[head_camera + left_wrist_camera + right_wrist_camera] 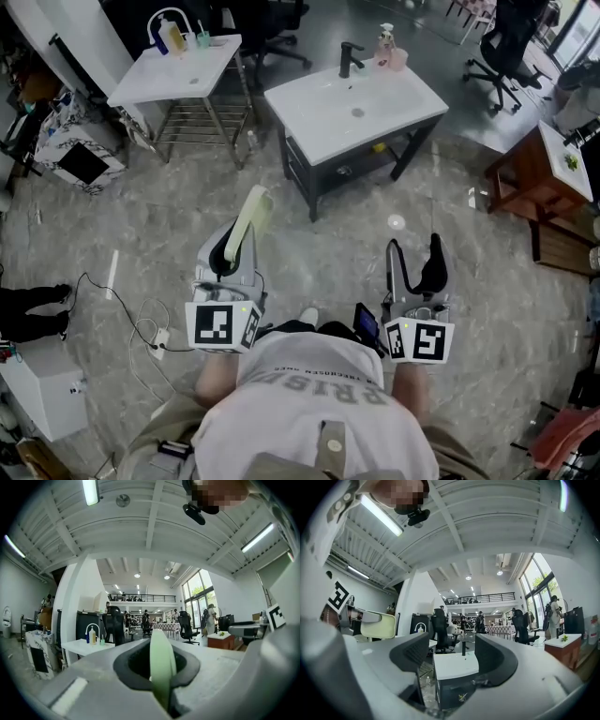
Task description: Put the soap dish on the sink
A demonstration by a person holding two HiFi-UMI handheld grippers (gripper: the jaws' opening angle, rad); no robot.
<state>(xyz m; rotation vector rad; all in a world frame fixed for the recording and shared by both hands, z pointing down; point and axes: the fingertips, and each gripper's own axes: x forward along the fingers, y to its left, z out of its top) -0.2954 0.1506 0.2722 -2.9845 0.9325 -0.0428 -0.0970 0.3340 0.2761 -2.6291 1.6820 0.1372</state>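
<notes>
So, head view: pale green plastic soap dish (251, 220) pinched edge-on in left gripper (228, 255), well short of white rectangular sink (356, 108); left gripper view: jaws clamp only its thin rim, may slip; right gripper view: right gripper (452, 656) gapes empty.

Dim head view; gripper views bright, ceiling tubes (90, 491) glaring, fisheye edges black, foreground blurred.

One soap dish (251, 217), one sink (323, 112), one white table (178, 70) — plus a pair, left tongs (228, 255) and right tongs (414, 255).
</notes>
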